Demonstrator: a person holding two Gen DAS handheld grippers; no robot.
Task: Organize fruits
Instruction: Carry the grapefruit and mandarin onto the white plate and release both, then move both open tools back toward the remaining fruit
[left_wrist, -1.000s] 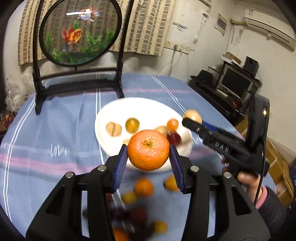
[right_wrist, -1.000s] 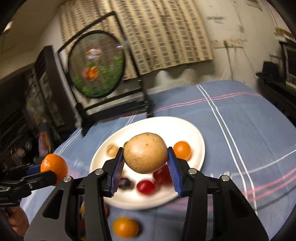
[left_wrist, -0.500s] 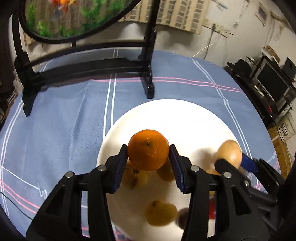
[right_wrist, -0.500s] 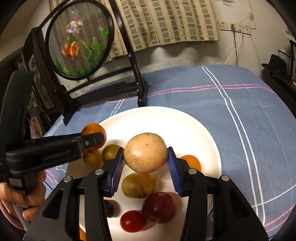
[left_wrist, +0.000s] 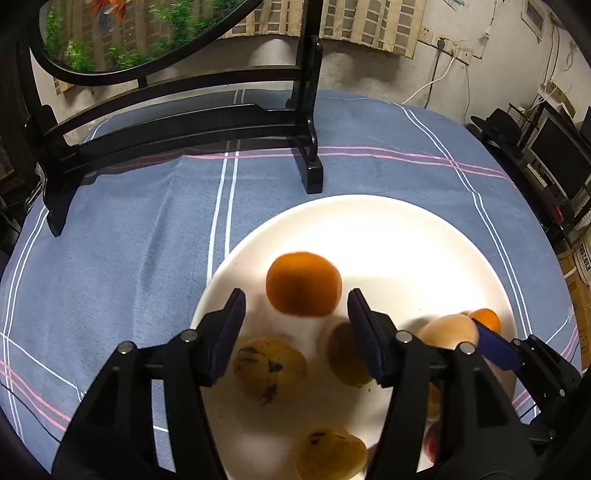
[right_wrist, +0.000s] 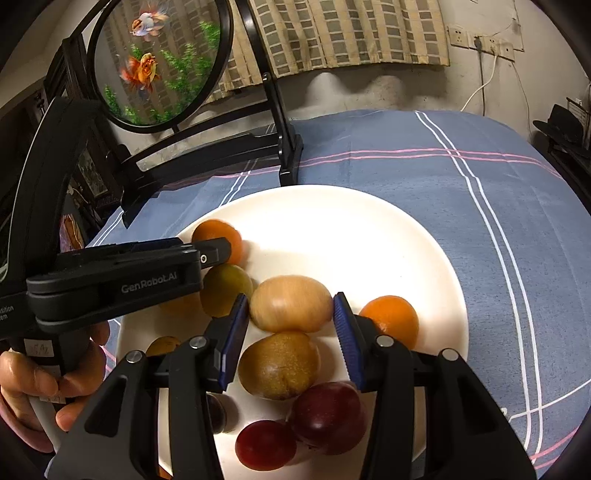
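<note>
Looking down on a round worktop (left_wrist: 129, 240) draped in soft blue cloth with white and pink stripes, carrying a big glossy white plate (left_wrist: 388, 229). Further back, a curvy black stand (left_wrist: 184, 122) framing a round goldfish panel (right_wrist: 159, 59). Backing onto a scuffed wall with a checked curtain (right_wrist: 343, 33) and a socket trailing a white cable (right_wrist: 480, 40). Dim room, with a monitor (left_wrist: 557, 155) off to one side.

Struggling to make out a small dark fruit (right_wrist: 216, 411) tucked behind the right gripper's frame. Also losing the bottom of a speckled yellow fruit (left_wrist: 328, 454) off the picture edge in the left view.

Left gripper (left_wrist: 295, 293) having just been opening its fingers, now standing clear of the round orange (left_wrist: 303, 283) between them, with gaps on both sides. Orange blurring over the plate's near-left part; resting or dropping, can't tell.

Right gripper (right_wrist: 290, 297) clamping ribbed blue fingers (right_wrist: 347, 332) on a smooth tan oval fruit (right_wrist: 291, 303). Sitting right over a pile on the plate: a rough brownish fruit (right_wrist: 279, 363), a waxy dark red plum (right_wrist: 327, 417) and a red grape (right_wrist: 266, 445).
</note>
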